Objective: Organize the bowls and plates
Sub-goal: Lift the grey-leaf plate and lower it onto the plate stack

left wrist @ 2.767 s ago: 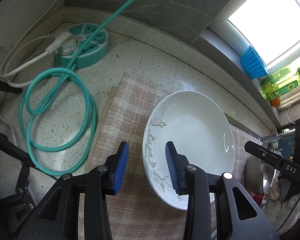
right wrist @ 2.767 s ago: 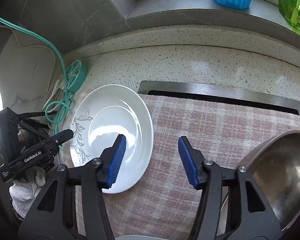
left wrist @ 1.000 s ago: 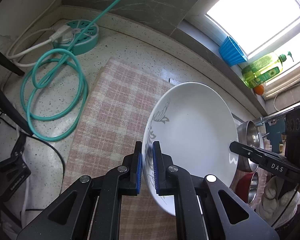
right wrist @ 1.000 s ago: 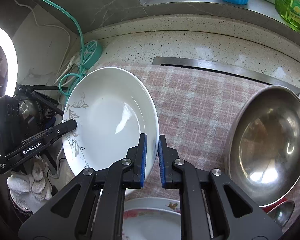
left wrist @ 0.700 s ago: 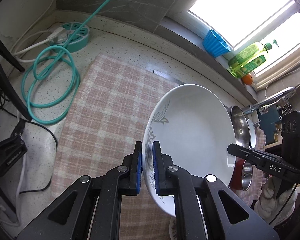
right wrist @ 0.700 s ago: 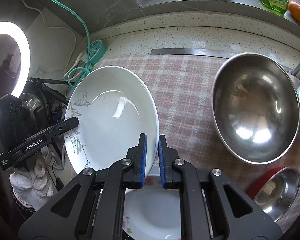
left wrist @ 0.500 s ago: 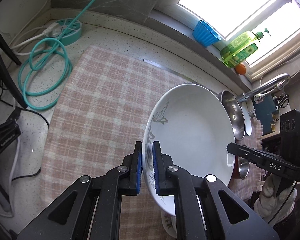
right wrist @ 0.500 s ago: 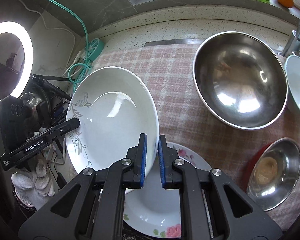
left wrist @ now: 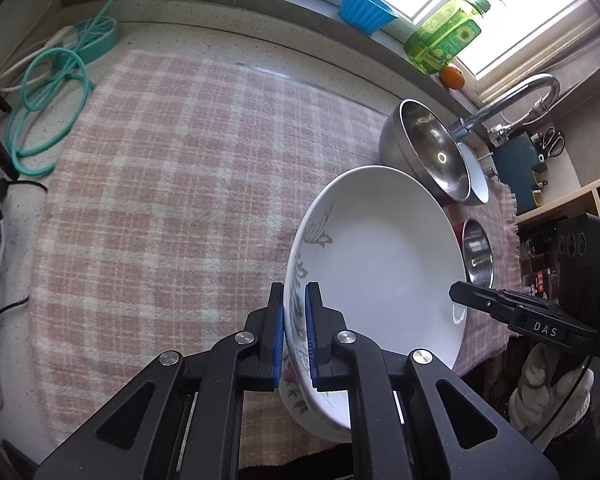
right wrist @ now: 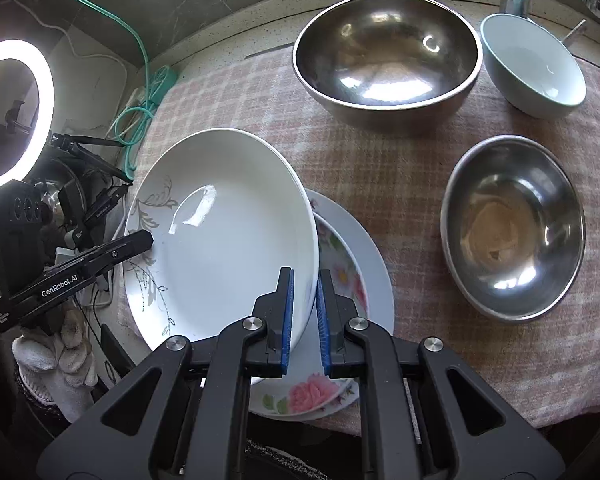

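The white plate (right wrist: 220,236) with the grey leaf print hangs above the table (left wrist: 160,184), pinched at opposite rims: the left gripper (left wrist: 294,336) is clamped on its patterned edge and the right gripper (right wrist: 303,316) on the plain edge. Two grips likely keep the wide dish level. It sits over the rose-patterned plate (right wrist: 340,276), probably for stacking, with the steel bowls (right wrist: 384,60) beyond it.

The white plate (right wrist: 220,236) is showing a glossy, smooth ceramic glaze, and the flowered plate (right wrist: 340,272) beneath is shining likewise. The far large bowl (right wrist: 386,50) and right-hand small bowl (right wrist: 512,228) are gleaming as polished metal, sitting on a matt, nubby checked cloth (left wrist: 160,184).
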`<action>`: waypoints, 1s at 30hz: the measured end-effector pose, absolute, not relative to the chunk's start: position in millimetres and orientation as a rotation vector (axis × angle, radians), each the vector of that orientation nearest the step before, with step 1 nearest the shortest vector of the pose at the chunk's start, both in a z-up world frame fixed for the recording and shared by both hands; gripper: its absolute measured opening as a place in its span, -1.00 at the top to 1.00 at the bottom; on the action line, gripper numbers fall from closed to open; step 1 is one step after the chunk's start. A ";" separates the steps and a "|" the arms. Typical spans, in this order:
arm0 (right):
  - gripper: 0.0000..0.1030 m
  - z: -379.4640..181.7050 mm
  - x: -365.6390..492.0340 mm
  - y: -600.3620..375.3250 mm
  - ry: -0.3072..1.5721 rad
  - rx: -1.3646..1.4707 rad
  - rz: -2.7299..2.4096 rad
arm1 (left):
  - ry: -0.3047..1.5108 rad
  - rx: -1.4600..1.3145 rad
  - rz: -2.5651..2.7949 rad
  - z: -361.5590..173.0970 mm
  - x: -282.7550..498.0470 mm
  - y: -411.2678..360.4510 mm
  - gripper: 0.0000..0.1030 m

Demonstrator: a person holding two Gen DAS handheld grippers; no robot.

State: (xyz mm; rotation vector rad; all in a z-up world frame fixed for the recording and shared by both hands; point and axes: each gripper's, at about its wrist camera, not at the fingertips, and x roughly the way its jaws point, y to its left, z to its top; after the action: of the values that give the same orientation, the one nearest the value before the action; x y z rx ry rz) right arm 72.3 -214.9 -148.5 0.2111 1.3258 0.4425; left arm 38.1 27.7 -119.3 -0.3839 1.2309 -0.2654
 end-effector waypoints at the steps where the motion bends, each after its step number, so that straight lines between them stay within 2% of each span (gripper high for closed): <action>1: 0.78 -149.8 69.0 -217.1 1.328 0.209 0.438 | 1.237 -0.384 -0.270 -120.7 36.5 25.5 0.85; 30: 0.72 -170.5 42.3 -229.1 1.368 0.133 0.381 | 1.329 -0.308 -0.327 -138.7 21.7 -3.0 0.85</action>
State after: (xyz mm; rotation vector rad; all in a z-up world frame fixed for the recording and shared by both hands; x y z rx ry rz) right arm 42.3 -229.1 -170.5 0.1334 1.3681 0.3806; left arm 21.7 -3.0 -138.7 -0.3081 1.3288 -0.3274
